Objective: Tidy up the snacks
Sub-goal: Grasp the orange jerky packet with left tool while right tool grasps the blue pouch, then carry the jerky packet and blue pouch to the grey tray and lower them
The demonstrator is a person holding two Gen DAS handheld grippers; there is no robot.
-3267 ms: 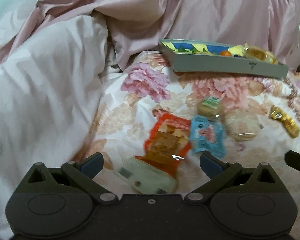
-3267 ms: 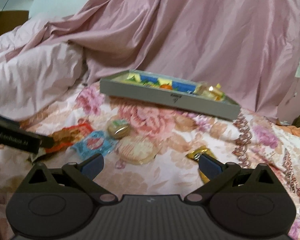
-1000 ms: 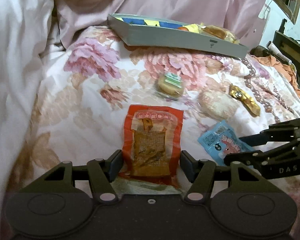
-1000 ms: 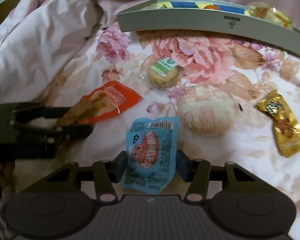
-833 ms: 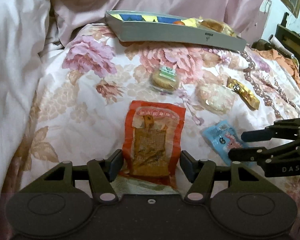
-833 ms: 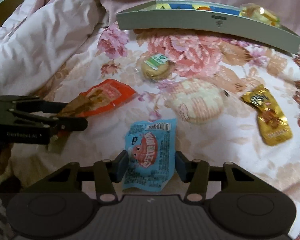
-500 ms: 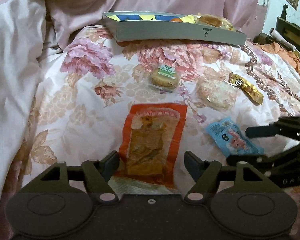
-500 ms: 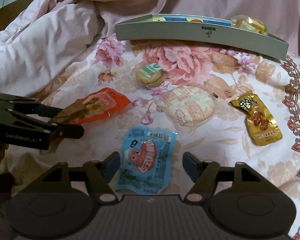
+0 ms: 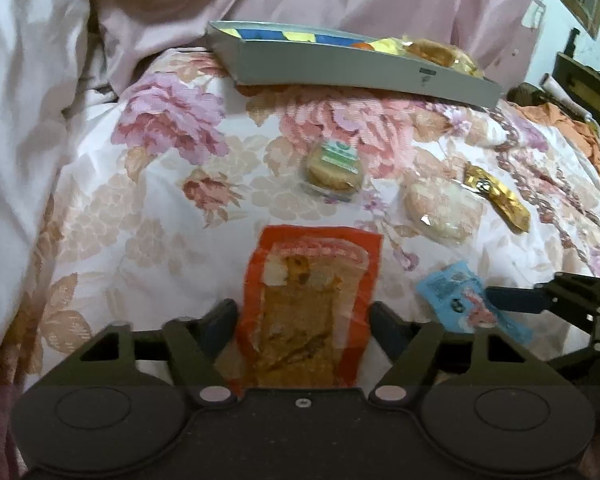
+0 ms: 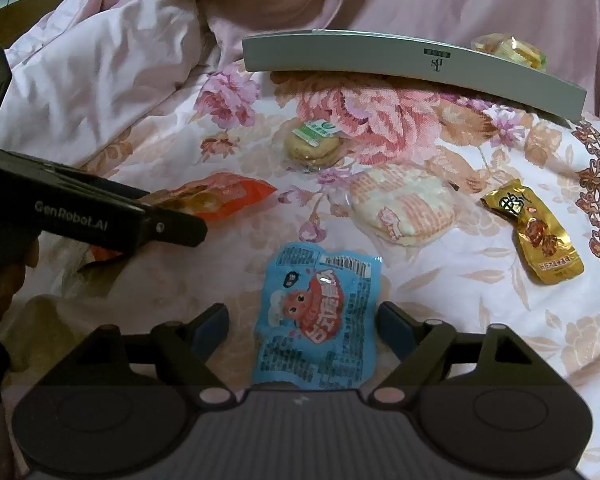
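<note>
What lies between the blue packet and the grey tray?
In the right wrist view, between blue packet and grey tray lie the round biscuit and pale rice cracker.

Five wrapped snacks lie loose on the flowered bedspread (image 10: 480, 312), one of each kind: one orange packet (image 9: 312, 304) at the lower middle of the left wrist view, one blue packet (image 10: 320, 320) at the lower middle of the right wrist view, one round biscuit with a green label (image 10: 312, 144) above the middle, one pale round cake in clear wrap (image 10: 404, 212) right of the middle, and one gold packet (image 10: 540, 236) at the right. One grey tray (image 10: 380, 58) sits across the top of the frame; the snacks inside it are too hidden to count. Two grippers show.
</note>
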